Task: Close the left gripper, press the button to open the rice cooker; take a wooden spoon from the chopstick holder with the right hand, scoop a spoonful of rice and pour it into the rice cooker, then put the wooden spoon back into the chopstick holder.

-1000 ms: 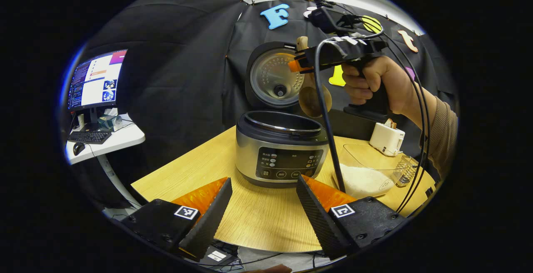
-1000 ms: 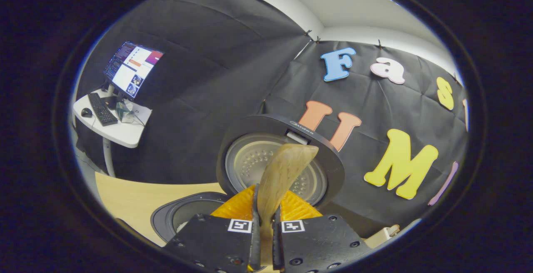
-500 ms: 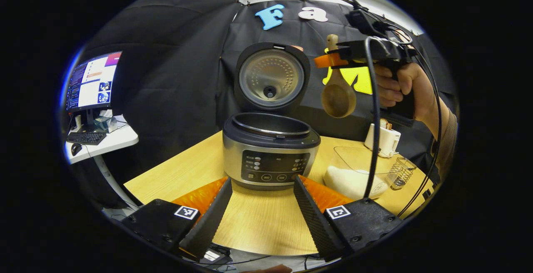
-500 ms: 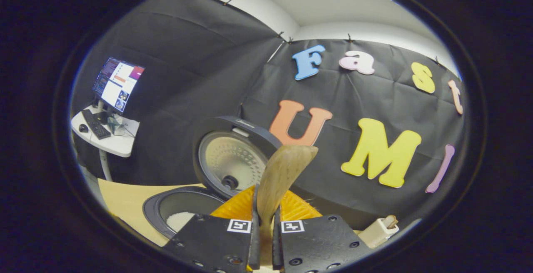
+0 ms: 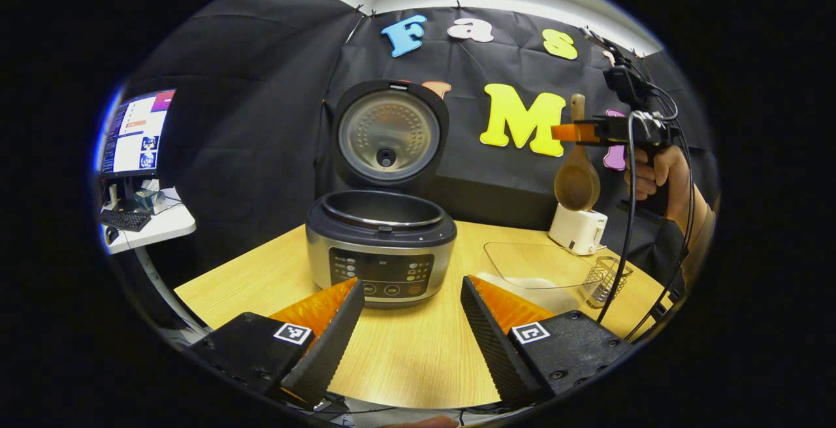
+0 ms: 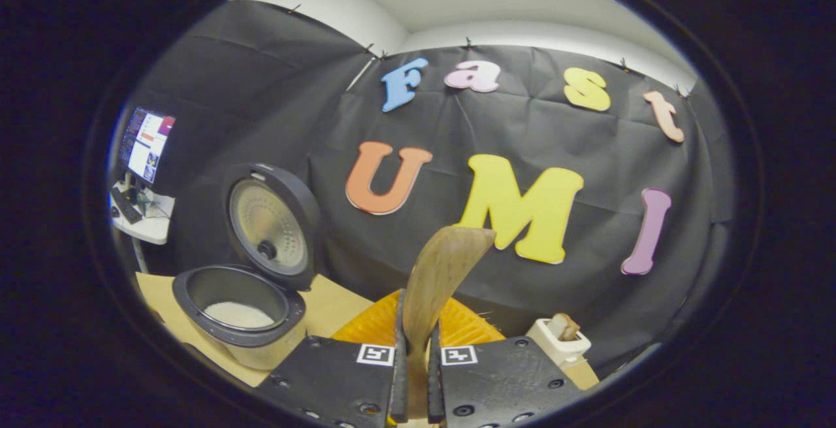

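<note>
The wooden desk (image 5: 418, 349) carries the rice cooker (image 5: 381, 245), which stands with its lid (image 5: 390, 132) raised upright; in the right gripper view white rice (image 6: 238, 314) lies in its pot. To the cooker's right on the desk sit a clear bowl (image 5: 535, 264) of rice, a white chopstick holder (image 5: 577, 229) and a small wire basket (image 5: 606, 279). The left gripper (image 5: 411, 330) hovers low before the cooker, its jaws wide apart and empty. The right gripper (image 6: 415, 376), held in a hand (image 5: 656, 173), has its jaws clamped on the wooden spoon (image 5: 577, 176), which hangs bowl-down above the chopstick holder.
</note>
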`<action>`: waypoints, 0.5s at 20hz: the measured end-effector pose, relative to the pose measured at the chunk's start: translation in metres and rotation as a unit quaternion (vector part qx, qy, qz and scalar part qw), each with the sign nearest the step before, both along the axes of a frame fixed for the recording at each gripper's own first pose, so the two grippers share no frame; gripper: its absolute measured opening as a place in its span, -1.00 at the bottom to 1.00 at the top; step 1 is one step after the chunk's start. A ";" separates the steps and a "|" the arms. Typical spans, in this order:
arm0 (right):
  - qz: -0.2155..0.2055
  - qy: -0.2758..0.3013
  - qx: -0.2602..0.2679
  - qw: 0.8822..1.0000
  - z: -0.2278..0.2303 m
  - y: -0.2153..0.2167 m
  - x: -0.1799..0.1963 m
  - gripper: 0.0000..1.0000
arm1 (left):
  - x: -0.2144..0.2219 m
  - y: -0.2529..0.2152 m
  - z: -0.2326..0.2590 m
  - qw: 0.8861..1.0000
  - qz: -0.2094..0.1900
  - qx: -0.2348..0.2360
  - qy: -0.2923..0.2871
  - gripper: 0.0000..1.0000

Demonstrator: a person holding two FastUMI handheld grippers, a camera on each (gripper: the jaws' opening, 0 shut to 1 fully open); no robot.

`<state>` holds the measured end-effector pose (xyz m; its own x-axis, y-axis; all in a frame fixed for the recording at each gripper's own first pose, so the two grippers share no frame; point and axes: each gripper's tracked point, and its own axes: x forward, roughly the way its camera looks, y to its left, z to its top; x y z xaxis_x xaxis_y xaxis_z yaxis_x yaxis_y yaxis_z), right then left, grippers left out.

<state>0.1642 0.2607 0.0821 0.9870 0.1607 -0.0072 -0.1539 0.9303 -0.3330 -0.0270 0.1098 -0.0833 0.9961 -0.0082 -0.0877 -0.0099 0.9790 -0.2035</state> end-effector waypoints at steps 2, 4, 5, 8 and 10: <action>-0.019 0.006 0.012 1.000 -0.007 -0.044 0.000 -0.75 | -0.002 -0.004 0.005 1.000 -0.001 0.005 -0.004 0.91; -0.039 0.012 0.024 0.999 -0.013 -0.076 -0.003 -0.75 | -0.005 -0.006 0.006 1.000 -0.005 0.006 -0.007 0.92; -0.047 0.017 0.031 0.998 -0.018 -0.091 -0.006 -0.72 | -0.004 -0.006 0.007 1.000 -0.006 0.006 -0.007 0.91; -0.074 0.028 0.049 0.996 -0.031 -0.118 -0.021 -0.74 | -0.003 -0.007 0.008 1.000 -0.009 0.006 -0.008 0.91; -0.087 0.033 0.057 0.994 -0.044 -0.137 -0.028 -0.72 | -0.002 -0.010 0.008 1.000 -0.012 0.003 -0.007 0.91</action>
